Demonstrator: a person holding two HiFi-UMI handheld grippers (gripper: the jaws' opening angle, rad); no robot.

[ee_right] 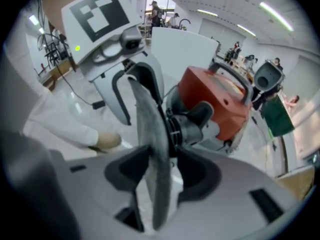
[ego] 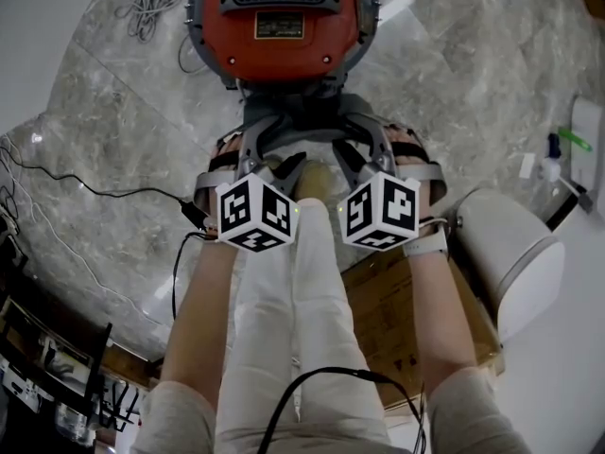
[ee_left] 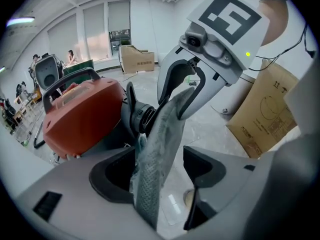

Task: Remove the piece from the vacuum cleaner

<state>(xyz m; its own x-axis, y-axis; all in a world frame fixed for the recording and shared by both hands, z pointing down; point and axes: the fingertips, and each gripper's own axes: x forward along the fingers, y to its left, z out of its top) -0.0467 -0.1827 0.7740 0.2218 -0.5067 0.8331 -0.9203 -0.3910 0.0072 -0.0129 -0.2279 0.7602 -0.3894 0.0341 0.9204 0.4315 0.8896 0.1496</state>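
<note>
The left gripper (ego: pixel 269 157) and right gripper (ego: pixel 364 157) sit side by side at the centre of the head view. They reach toward the grey front of the orange vacuum cleaner (ego: pixel 279 26) at upper middle, on a marble floor (ego: pixel 454 83).

In the left gripper view we find its jaws spread wide. The grey felt-like piece (ee_left: pixel 157 149) stands edge-on between them, close to the pad at frame left and clear of the other.

In the right gripper view the jaws also stand wide. The piece (ee_right: pixel 152 149) is upright in the gap, unsqueezed, just beside the vacuum's black collar (ee_right: pixel 173 129).
</note>
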